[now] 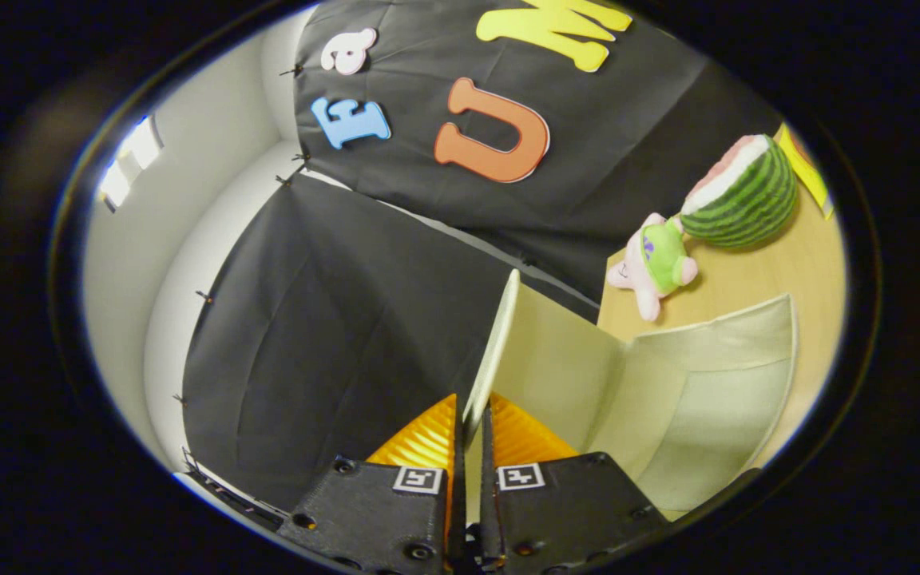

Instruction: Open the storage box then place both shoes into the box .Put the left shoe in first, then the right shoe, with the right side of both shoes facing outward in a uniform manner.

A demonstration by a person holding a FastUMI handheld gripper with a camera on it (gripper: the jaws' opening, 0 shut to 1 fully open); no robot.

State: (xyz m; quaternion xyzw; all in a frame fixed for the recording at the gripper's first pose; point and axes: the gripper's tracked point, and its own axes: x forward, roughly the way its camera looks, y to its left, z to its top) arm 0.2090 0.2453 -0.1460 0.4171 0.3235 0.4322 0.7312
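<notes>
Storage box (652, 399) is seen just ahead of the tongs (469, 427), pale cream-green in colour, resting on the light wooden tabletop (779, 271). Its lid (500, 351) is raised and seen nearly edge-on, and the lid's thin edge is gripped between the two orange ribbed fingers (428, 443) — they are closed to a narrow slit, with one finger pressed against each face of the panel. Beyond the lid, the box's interior walls are seen opening away to the right of the fingers. The view is tilted, so the tabletop appears slanted. Farther back on the tabletop, well beyond the box, a small pink plush toy (656, 263) in a green top is lying, and just beside it — touching or nearly so — a watermelon-shaped plush (743, 196) is set. Black cloth is hung behind everything.
</notes>
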